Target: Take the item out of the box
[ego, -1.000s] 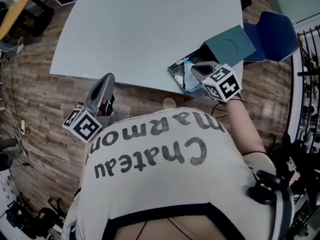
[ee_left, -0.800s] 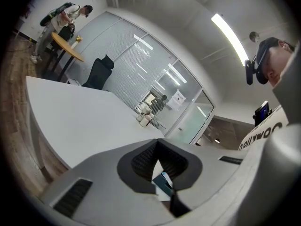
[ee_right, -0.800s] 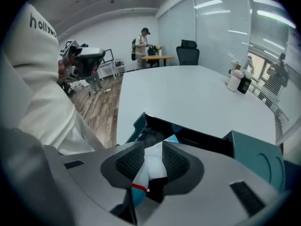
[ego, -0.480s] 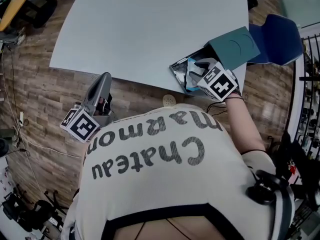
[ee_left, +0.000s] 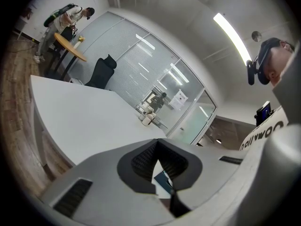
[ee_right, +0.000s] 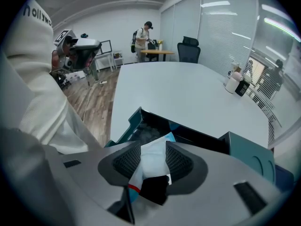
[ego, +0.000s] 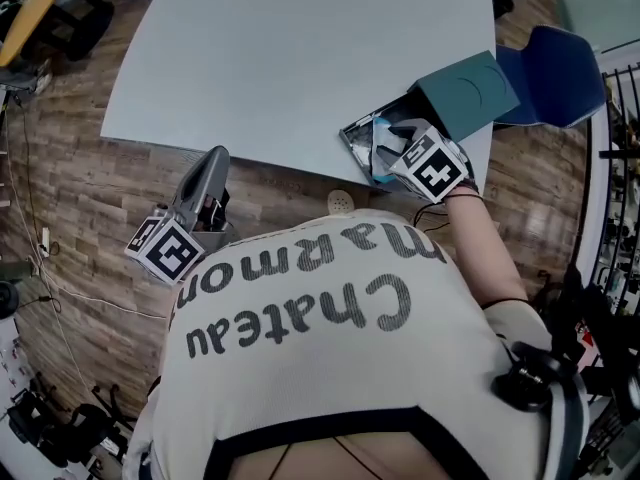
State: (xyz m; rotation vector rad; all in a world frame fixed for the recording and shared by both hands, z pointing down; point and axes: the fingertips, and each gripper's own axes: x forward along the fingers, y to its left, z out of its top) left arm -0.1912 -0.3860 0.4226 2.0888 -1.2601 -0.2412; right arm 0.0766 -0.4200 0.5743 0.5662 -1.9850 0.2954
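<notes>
An open teal box [ego: 362, 139] lies at the near edge of the white table [ego: 290, 58], with its lid [ego: 465, 93] beside it at the right. Inside it is a white and blue packet [ee_right: 153, 157] with a red stripe. My right gripper [ego: 385, 150] reaches into the box [ee_right: 137, 120]; its jaws are opening, and the packet lies between the right gripper's [ee_right: 153, 163] pads. My left gripper [ego: 213, 160] hangs off the table's front edge, left of the person's body. In its own view the left gripper [ee_left: 163, 174] holds nothing and its tips meet.
A blue chair [ego: 555, 73] stands right of the box. Wood floor [ego: 60, 188] surrounds the table. Small white containers [ee_right: 233, 83] stand at the table's far side, and a person [ee_right: 142, 36] stands by a distant desk.
The right gripper's jaws have spread apart inside the box, and it has edged slightly left. The left gripper has stayed put.
</notes>
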